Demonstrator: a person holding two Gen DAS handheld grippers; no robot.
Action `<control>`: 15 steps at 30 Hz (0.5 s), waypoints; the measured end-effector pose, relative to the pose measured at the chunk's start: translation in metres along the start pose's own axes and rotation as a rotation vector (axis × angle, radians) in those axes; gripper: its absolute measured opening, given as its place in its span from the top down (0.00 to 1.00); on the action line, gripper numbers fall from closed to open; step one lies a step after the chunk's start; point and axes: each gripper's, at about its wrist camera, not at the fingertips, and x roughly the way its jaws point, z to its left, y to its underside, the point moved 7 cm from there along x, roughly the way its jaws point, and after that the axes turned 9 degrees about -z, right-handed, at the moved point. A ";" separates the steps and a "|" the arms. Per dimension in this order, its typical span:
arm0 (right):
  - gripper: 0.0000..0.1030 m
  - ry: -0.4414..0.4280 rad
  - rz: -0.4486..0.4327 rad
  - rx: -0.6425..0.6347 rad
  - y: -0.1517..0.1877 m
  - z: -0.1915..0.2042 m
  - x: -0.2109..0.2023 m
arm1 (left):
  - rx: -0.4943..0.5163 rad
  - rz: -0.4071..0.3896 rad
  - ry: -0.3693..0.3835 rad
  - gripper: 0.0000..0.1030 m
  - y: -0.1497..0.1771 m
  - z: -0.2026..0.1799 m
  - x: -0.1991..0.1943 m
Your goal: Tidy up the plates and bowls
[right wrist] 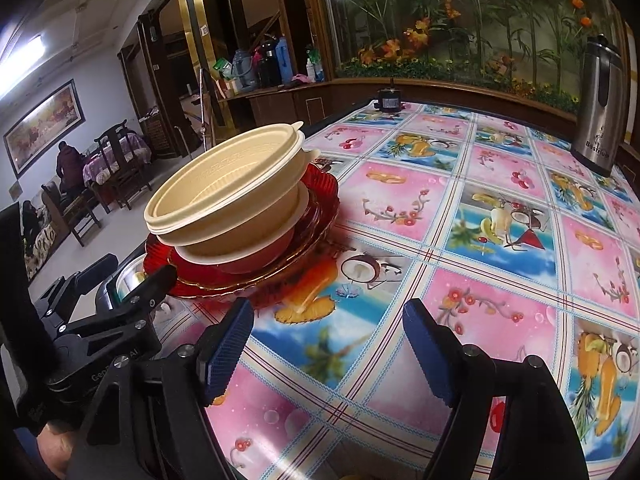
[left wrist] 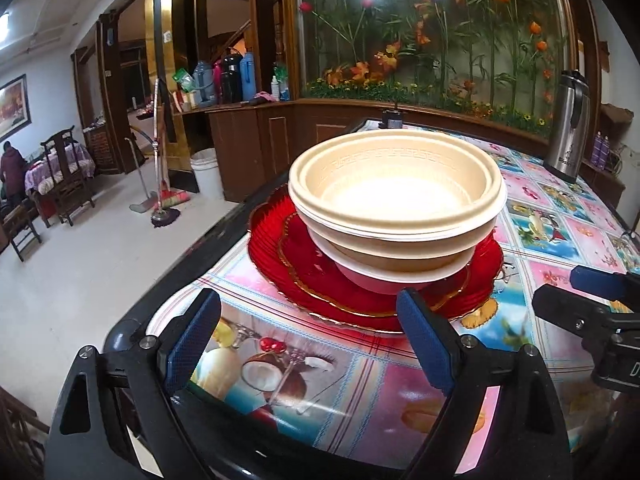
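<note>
Stack: bowls (left wrist: 396,196) on red plates (left wrist: 304,272), at table (left wrist: 560,216) left edge.
Left gripper (left wrist: 308,344): open, empty.
Right gripper (right wrist: 328,348): open, empty.
Risk: a nudge may tip stack off edge.

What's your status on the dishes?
Both tools open, empty: left, right. Cream bowls stacked on red plates, near table edge. Nothing in the way.

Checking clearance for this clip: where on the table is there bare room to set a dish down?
Free: the tablecloth between the stacked bowls on red plates and the steel flask. Crowded: the left edge, beside the stack.
</note>
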 end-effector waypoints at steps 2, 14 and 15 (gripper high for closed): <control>0.24 -0.010 0.008 0.013 0.001 -0.001 0.002 | -0.006 0.007 0.009 0.12 0.000 -0.001 0.001; 0.39 -0.119 0.072 0.179 -0.022 -0.018 0.022 | -0.142 0.056 0.163 0.21 -0.021 0.036 0.009; 0.42 -0.126 0.076 0.193 -0.025 -0.020 0.026 | -0.168 0.083 0.181 0.33 -0.020 0.042 0.014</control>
